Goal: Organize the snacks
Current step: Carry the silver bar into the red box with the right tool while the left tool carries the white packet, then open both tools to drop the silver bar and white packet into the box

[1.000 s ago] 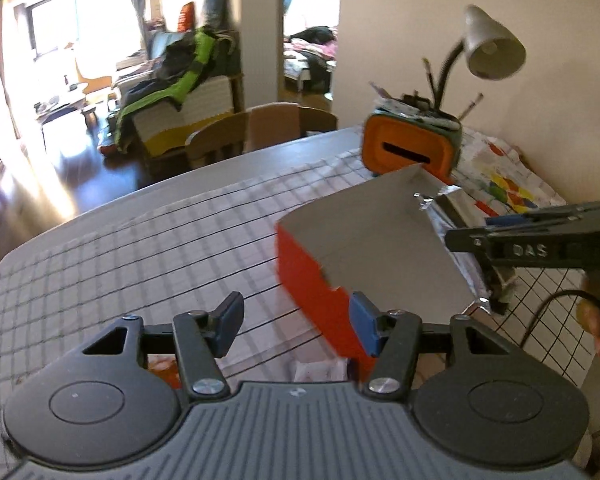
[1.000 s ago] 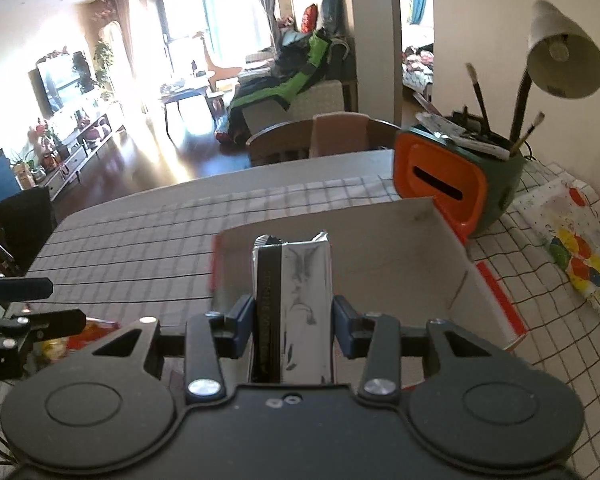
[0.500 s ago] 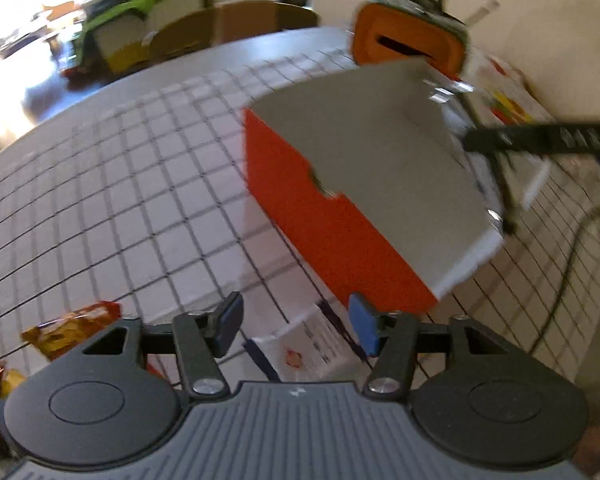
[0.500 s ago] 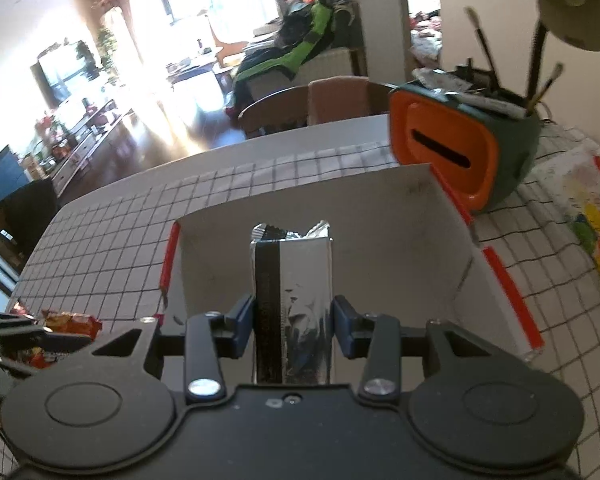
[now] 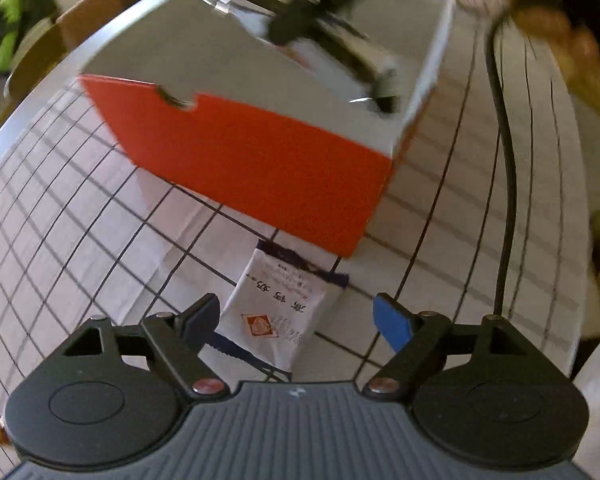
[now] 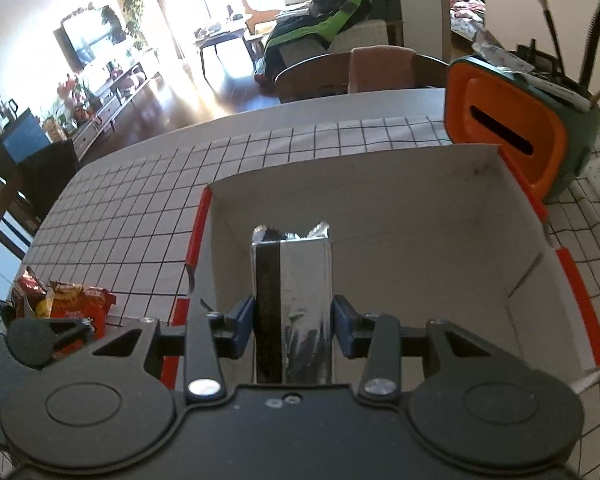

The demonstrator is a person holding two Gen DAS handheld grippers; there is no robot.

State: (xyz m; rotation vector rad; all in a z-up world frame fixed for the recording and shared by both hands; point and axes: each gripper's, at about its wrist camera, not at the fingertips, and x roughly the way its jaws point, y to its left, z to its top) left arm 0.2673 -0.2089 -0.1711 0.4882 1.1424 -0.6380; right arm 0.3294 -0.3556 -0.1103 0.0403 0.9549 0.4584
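An orange cardboard box (image 5: 260,156) with a white inside (image 6: 400,216) stands open on the checked tablecloth. My right gripper (image 6: 292,320) is shut on a silver foil snack pack (image 6: 296,276) and holds it over the box. My left gripper (image 5: 296,316) is open, just above a white snack packet (image 5: 284,312) with dark blue ends that lies on the cloth beside the box's orange wall. The right gripper shows blurred over the box in the left wrist view (image 5: 324,12).
Red and yellow snack bags (image 6: 76,300) lie at the table's left edge. An orange and green pen holder (image 6: 516,136) stands behind the box. A black cable (image 5: 504,160) runs along the right. A chair (image 6: 360,72) stands at the far table edge.
My left gripper has dropped and swung down toward the white packet and opened wider. My right gripper has carried the foil pack forward and lower over the box.
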